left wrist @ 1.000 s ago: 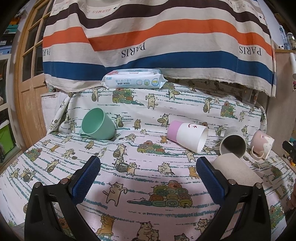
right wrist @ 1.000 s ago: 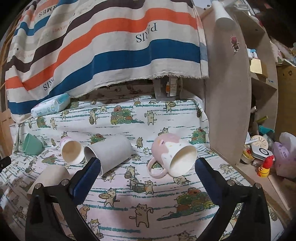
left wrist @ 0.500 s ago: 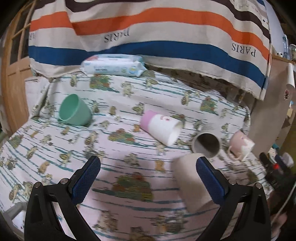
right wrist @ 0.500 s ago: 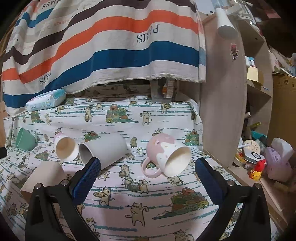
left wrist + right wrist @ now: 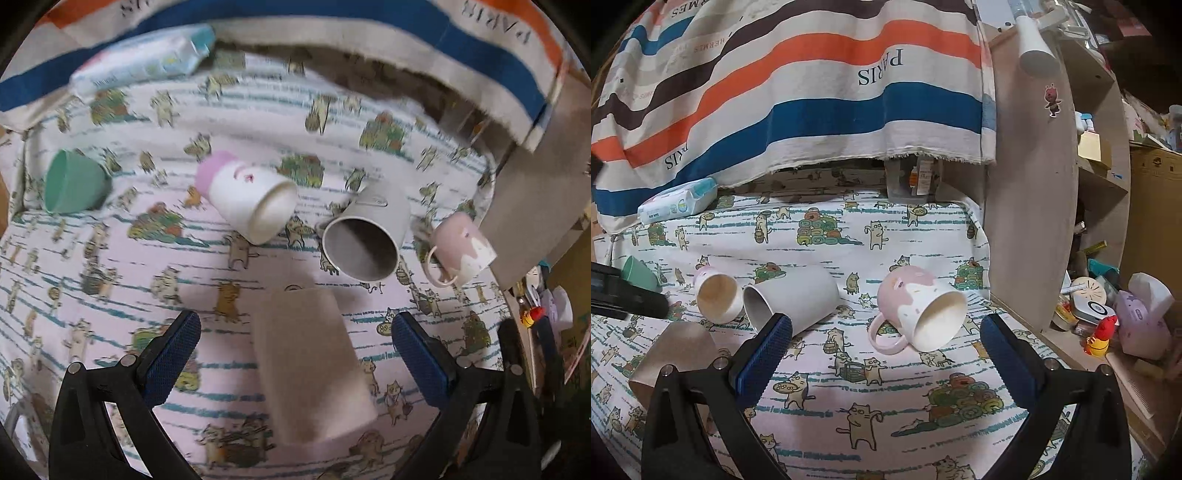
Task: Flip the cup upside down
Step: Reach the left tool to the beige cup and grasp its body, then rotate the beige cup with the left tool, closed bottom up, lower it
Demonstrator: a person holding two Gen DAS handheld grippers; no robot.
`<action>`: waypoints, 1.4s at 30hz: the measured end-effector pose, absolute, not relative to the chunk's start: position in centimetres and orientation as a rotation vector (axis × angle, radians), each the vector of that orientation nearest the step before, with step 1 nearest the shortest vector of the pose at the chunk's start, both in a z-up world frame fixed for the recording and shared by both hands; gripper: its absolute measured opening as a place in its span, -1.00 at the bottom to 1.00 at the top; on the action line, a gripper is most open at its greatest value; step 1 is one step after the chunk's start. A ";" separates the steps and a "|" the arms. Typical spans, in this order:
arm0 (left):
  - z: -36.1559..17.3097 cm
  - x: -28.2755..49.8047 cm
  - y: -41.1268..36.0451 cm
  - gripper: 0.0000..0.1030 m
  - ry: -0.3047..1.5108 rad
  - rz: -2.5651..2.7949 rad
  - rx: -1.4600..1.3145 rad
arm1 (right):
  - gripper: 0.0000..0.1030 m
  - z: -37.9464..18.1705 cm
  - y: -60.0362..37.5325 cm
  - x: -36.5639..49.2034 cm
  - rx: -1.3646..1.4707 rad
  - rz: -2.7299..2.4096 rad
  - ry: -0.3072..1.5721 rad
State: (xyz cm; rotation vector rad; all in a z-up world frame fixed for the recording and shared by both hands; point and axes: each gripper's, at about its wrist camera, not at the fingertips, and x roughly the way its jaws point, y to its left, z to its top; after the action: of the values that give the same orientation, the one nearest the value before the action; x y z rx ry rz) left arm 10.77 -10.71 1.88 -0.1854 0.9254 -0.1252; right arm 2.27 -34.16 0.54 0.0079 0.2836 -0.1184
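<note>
Several cups lie on their sides on a cat-print cloth (image 5: 110, 258). In the left wrist view a beige cup (image 5: 314, 369) lies between the fingers of my open left gripper (image 5: 295, 339), untouched. Beyond it lie a grey cup (image 5: 365, 236), a white and pink cup (image 5: 247, 199), a green cup (image 5: 70, 184) and a pink mug (image 5: 461, 251). In the right wrist view my open, empty right gripper (image 5: 886, 343) faces the pink mug (image 5: 919, 306), with the grey cup (image 5: 794, 299), the white cup (image 5: 716, 291) and the beige cup (image 5: 679, 354) to its left.
A pack of baby wipes (image 5: 144, 62) lies at the back under a striped hanging cloth (image 5: 775, 92). A wooden shelf side (image 5: 1034, 184) stands at the table's right edge, with clutter (image 5: 1126, 314) beyond it. The left gripper's body (image 5: 620, 295) shows at the right wrist view's left edge.
My left gripper has moved right and forward and tilted down, bringing the beige cup between its fingers. My right gripper has barely moved, drawing slightly nearer the pink mug.
</note>
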 end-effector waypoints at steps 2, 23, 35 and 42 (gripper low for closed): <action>1.3 11.8 -10.9 0.94 0.968 -0.122 -0.212 | 0.99 0.5 -34.2 2.3 0.008 -0.117 0.284; -1.7 14.9 -10.9 0.32 1.141 -0.131 -0.305 | 0.99 0.5 -34.0 2.1 0.007 -0.101 0.284; 2.6 11.4 -11.0 0.31 0.973 -0.177 -0.194 | 0.99 0.5 -34.0 2.1 0.007 -0.101 0.284; 5.2 9.1 -11.5 0.29 0.873 -0.196 -0.120 | 0.99 0.5 -34.1 2.1 0.007 -0.102 0.284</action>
State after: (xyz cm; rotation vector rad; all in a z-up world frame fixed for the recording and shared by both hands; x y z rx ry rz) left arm 9.05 -11.55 5.20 -0.1204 0.8725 -0.1957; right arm 2.13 -34.07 0.52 0.0073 0.2837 -0.1016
